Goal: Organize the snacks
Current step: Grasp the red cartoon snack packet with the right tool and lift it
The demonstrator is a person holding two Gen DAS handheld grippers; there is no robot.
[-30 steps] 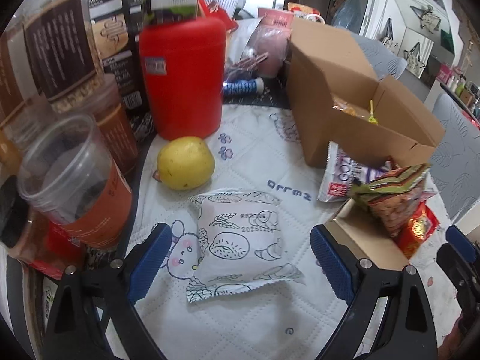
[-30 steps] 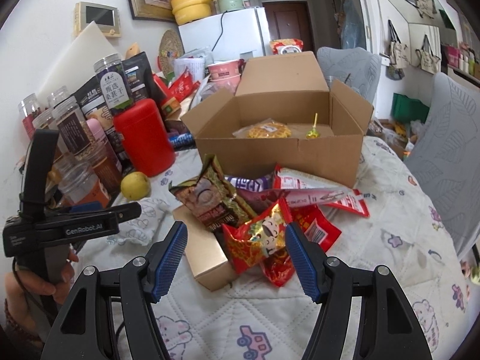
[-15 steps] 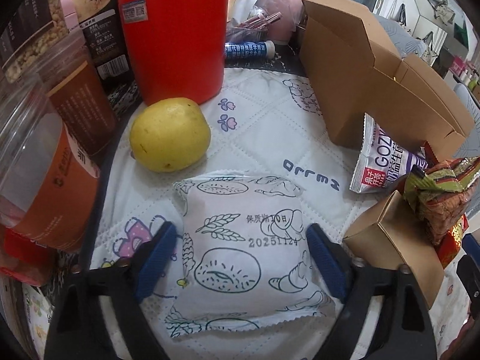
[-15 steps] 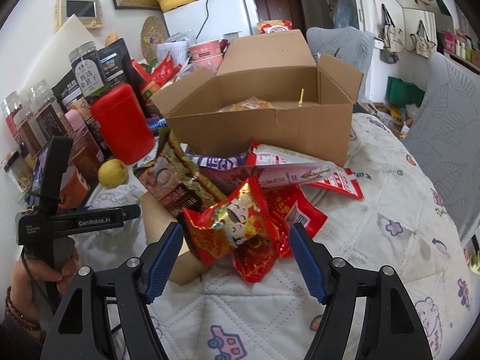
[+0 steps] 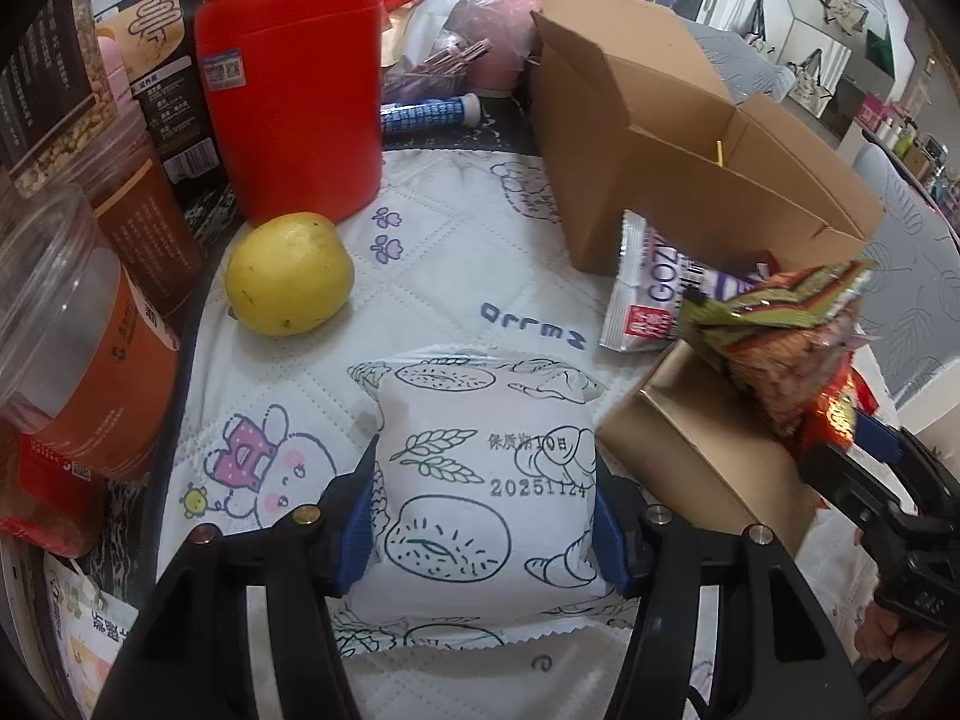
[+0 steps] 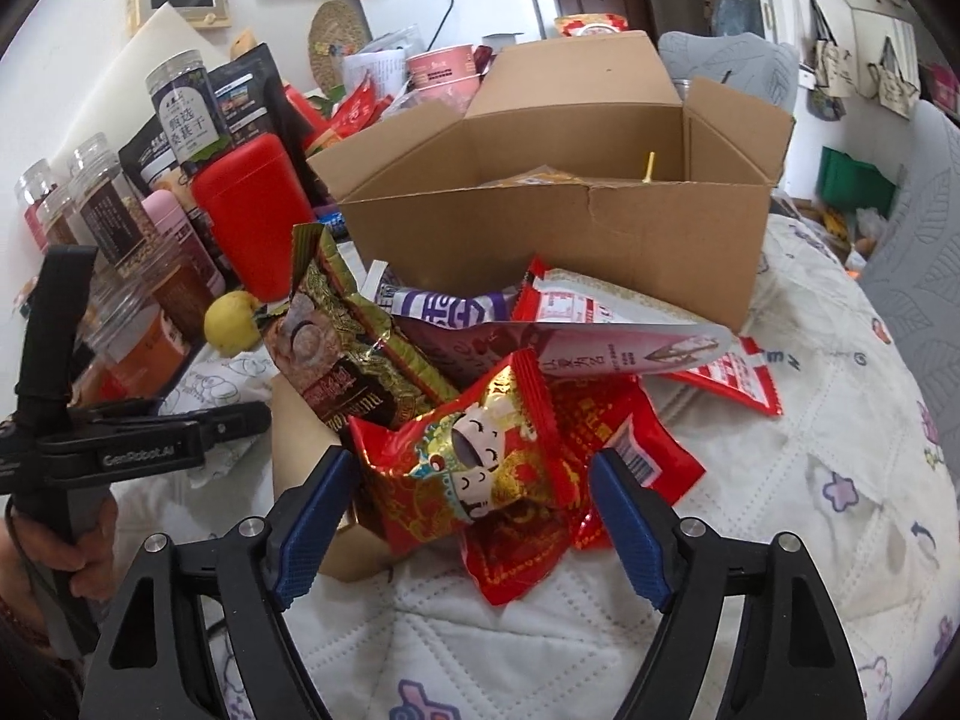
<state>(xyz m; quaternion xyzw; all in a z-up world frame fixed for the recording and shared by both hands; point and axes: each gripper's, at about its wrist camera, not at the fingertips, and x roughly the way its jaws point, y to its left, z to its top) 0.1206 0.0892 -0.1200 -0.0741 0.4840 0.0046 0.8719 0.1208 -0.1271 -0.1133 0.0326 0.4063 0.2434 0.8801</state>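
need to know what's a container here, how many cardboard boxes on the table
2: the big open cardboard box at the back, and a small closed box under the snack pile; others may be hidden.

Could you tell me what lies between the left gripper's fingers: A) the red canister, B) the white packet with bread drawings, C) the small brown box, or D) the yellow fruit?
B: the white packet sits between the closing left gripper, its blue fingers at its sides.
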